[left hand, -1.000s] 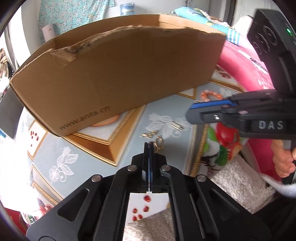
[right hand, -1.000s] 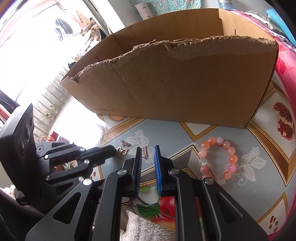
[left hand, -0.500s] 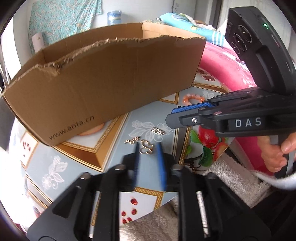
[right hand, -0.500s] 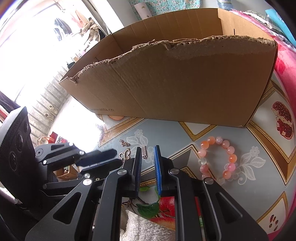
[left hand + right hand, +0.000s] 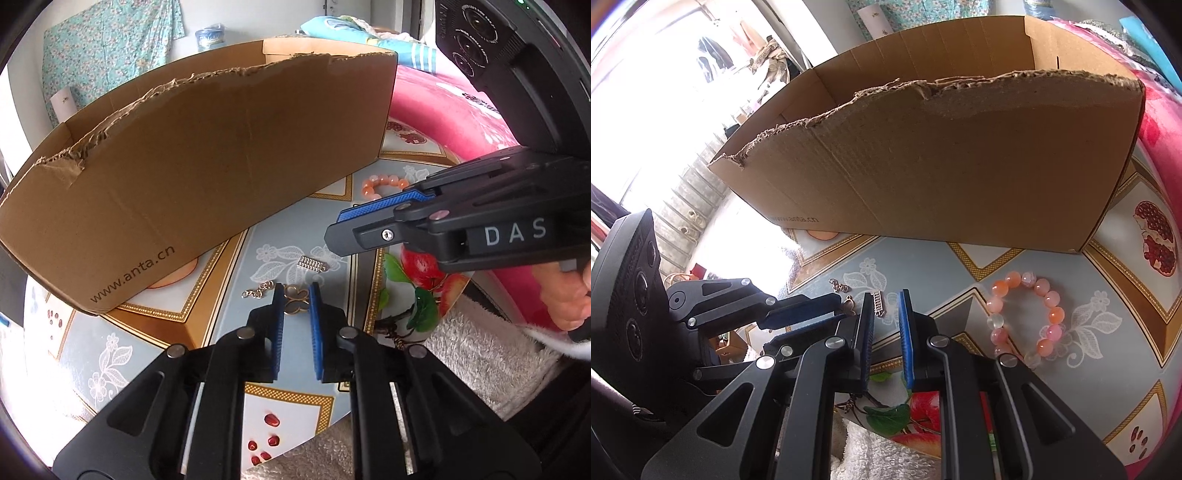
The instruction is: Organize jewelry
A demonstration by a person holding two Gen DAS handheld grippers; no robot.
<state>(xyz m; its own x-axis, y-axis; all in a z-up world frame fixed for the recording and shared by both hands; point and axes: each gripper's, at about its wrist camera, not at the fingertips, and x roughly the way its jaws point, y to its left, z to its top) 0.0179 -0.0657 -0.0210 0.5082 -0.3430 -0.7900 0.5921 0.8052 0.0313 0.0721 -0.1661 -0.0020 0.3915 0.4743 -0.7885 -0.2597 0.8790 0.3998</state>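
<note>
Gold-toned metal formed the butterfly-shaped charm (image 5: 296, 300), which lay flat on the table (image 5: 258, 236) between the spread blue pads of the left gripper (image 5: 296, 295), whose jaws stood apart with a clear gap. Whether the pads touched the charm could not be told. At ten o'clock from the charm a short chain piece (image 5: 257, 290) was seen, and at one o'clock a small silver ladder-shaped link (image 5: 313, 264) rested on a white flower print. In the right wrist view the same link (image 5: 878, 303) was framed just beyond the right gripper (image 5: 885, 300), whose pads were also held apart around nothing. At three o'clock from that gripper, well apart, a bracelet of orange and pink beads (image 5: 1025, 317) lay in a ring on the patterned cloth. Behind all of it, at twelve o'clock, a cardboard box (image 5: 207, 162) with a torn upper edge stood on the table, printed with a web address.
</note>
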